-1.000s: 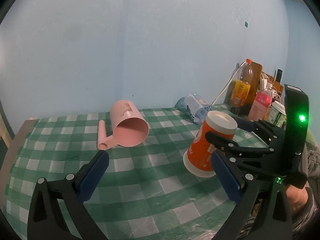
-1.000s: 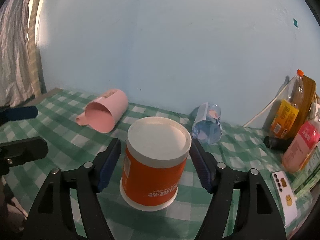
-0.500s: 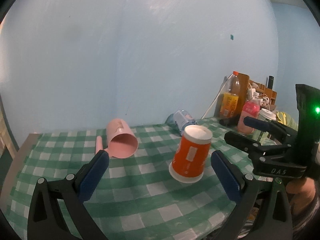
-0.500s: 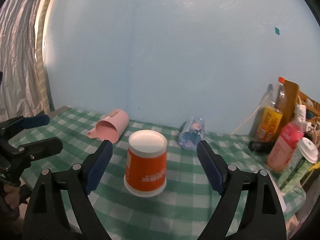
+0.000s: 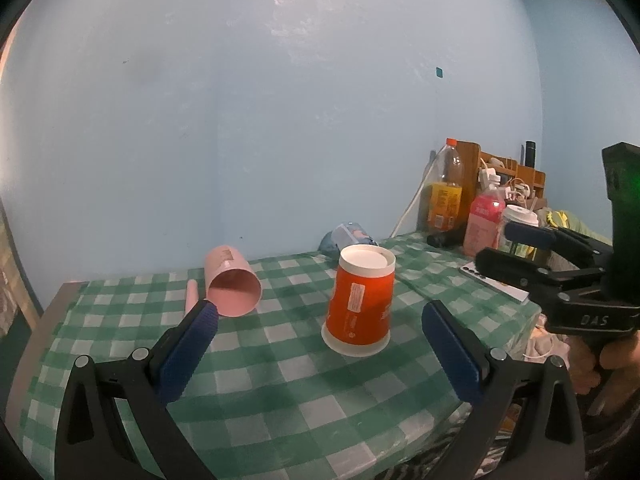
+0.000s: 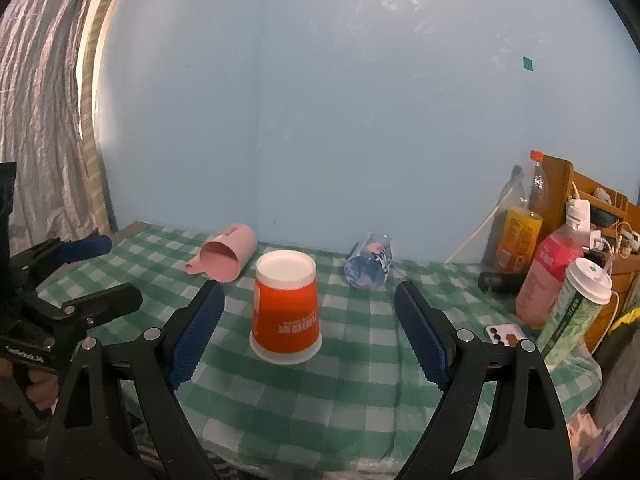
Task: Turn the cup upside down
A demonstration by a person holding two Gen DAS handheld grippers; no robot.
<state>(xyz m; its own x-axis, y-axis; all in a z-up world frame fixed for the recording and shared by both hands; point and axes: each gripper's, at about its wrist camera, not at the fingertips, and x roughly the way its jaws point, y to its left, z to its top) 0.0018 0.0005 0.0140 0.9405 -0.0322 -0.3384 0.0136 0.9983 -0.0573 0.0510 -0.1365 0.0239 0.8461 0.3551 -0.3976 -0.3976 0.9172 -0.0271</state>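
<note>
An orange paper cup point(image 5: 360, 300) stands upside down on the green checked tablecloth point(image 5: 280, 392), white base up and rim on the cloth; it also shows in the right wrist view point(image 6: 286, 308). My left gripper point(image 5: 320, 356) is open and empty, held back from the cup. My right gripper point(image 6: 310, 334) is open and empty, also back from the cup. In the left wrist view the right gripper point(image 5: 520, 256) shows at the right; in the right wrist view the left gripper point(image 6: 96, 272) shows at the left.
A pink cup point(image 5: 232, 286) lies on its side at the back left. A clear blue cup point(image 6: 370, 266) lies on its side at the back. Bottles point(image 6: 550, 280), a lidded drink cup point(image 6: 576, 308), a phone point(image 6: 506, 334) and a wooden rack point(image 6: 600, 208) crowd the right edge.
Both grippers have drawn back and up from the cup. The right gripper's jaws stood around the cup one second ago and are now clear of it. The cup stays upside down.
</note>
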